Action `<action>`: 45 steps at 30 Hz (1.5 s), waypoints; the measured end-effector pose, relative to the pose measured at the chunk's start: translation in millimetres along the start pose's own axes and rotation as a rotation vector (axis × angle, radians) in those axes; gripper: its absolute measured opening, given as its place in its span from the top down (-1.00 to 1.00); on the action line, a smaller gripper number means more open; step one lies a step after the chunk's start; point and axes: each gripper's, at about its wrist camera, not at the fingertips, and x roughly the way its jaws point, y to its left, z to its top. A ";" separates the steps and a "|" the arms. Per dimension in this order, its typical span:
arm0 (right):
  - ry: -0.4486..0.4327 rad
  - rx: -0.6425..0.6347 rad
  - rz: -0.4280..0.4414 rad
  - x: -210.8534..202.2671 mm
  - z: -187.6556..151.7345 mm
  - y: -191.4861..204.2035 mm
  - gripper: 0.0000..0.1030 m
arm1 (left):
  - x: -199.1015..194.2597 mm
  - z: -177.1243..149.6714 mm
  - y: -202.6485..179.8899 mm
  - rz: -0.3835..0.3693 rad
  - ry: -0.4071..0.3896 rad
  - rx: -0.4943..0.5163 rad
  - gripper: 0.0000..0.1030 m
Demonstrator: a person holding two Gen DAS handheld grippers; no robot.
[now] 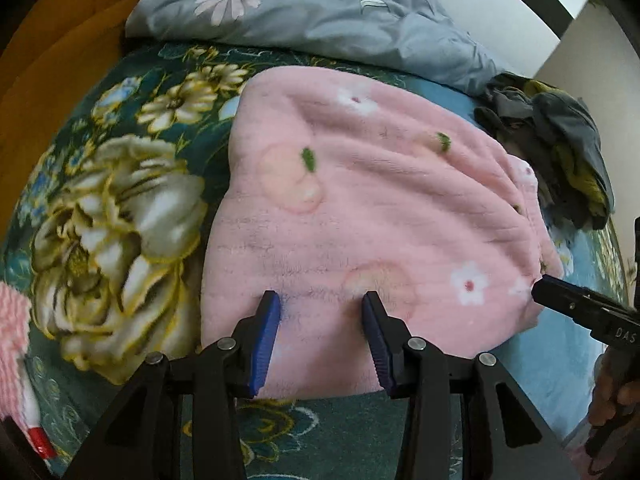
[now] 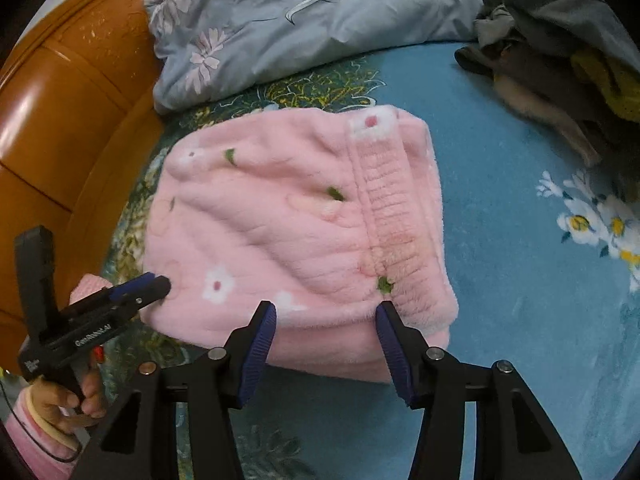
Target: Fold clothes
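A pink fleece garment (image 1: 360, 216) with flowers and peaches lies folded in a thick rectangle on the bed; in the right wrist view (image 2: 296, 232) its ribbed waistband (image 2: 388, 208) lies on top at the right. My left gripper (image 1: 322, 312) is open, its blue-padded fingers resting over the garment's near edge with nothing held. It also shows at the garment's left corner in the right wrist view (image 2: 154, 284). My right gripper (image 2: 326, 320) is open over the near edge by the waistband. It shows at the garment's right edge in the left wrist view (image 1: 538, 286).
The bed has a teal floral blanket (image 1: 112, 220). A blue-grey floral duvet (image 1: 312, 12) is bunched at the far side. A pile of dark and yellow clothes (image 2: 560, 48) lies at the far right. An orange wooden bed frame (image 2: 60, 120) runs along the left.
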 end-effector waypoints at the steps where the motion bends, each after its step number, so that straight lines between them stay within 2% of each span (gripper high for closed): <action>1: 0.005 0.019 0.009 3.4 0.7 -3.0 -0.07 | 0.5 -5.1 1.0 0.009 0.001 -0.001 0.15; 5: 0.030 0.058 0.007 20.7 -0.9 -11.5 -0.07 | 13.0 -8.9 2.4 0.032 0.025 -0.013 0.15; 9: 0.023 -0.013 -0.036 29.7 -3.1 -2.2 -0.11 | 9.9 -10.7 -4.4 0.067 0.007 -0.007 0.15; 13: -0.005 -0.060 -0.019 9.3 -8.7 8.2 -0.11 | -6.9 -21.5 -15.8 0.086 -0.058 0.027 0.11; 15: -0.014 -0.127 -0.035 -3.6 -13.9 17.7 -0.11 | -14.3 -33.1 -23.0 0.094 -0.078 0.022 -0.08; 16: -0.017 -0.165 -0.051 -8.8 -17.0 22.9 -0.11 | -16.9 -39.3 -27.3 0.101 -0.083 0.013 -0.08; 18: 0.000 -0.210 -0.067 -9.8 -23.9 27.5 -0.12 | -17.1 -51.7 -36.6 0.129 -0.069 0.005 -0.08; 22: 0.093 -0.261 -0.102 3.1 -44.3 27.5 -0.12 | -5.8 -73.7 -61.2 0.170 -0.054 0.023 -0.08; 25: 0.125 -0.247 -0.129 12.0 -47.1 18.9 -0.12 | 6.7 -82.9 -74.0 0.225 -0.037 0.030 -0.11; 26: 0.128 -0.227 -0.136 14.1 -46.7 13.5 -0.16 | 9.4 -84.9 -76.1 0.239 -0.038 0.030 -0.21; 27: 0.131 -0.208 -0.142 16.2 -46.2 8.1 -0.21 | 11.8 -87.1 -78.4 0.256 -0.046 0.030 -0.45; 29: 0.145 -0.176 -0.148 21.0 -46.3 -1.4 -0.25 | 15.2 -91.7 -82.6 0.291 -0.069 0.031 -0.63; 31: 0.155 -0.179 -0.177 26.1 -48.7 -6.4 -0.33 | 20.9 -98.2 -88.8 0.330 -0.097 0.049 -0.63; 33: 0.156 -0.190 -0.195 28.6 -50.7 -8.9 -0.45 | 29.3 -98.6 -92.3 0.345 -0.084 0.060 -0.63; 38: 0.132 -0.233 -0.222 28.0 -54.0 -10.0 -0.67 | 31.6 -99.9 -89.8 0.353 -0.100 0.016 -0.65; 40: 0.117 -0.241 -0.233 25.9 -53.3 -10.8 -0.76 | 31.7 -100.0 -88.1 0.353 -0.099 -0.001 -0.77; 42: 0.111 -0.234 -0.232 24.2 -51.6 -12.5 -0.98 | 31.8 -100.1 -86.5 0.354 -0.098 -0.018 -0.86; 45: 0.104 -0.229 -0.229 21.7 -49.0 -13.4 -1.00 | 31.9 -100.3 -84.0 0.355 -0.096 -0.043 -0.87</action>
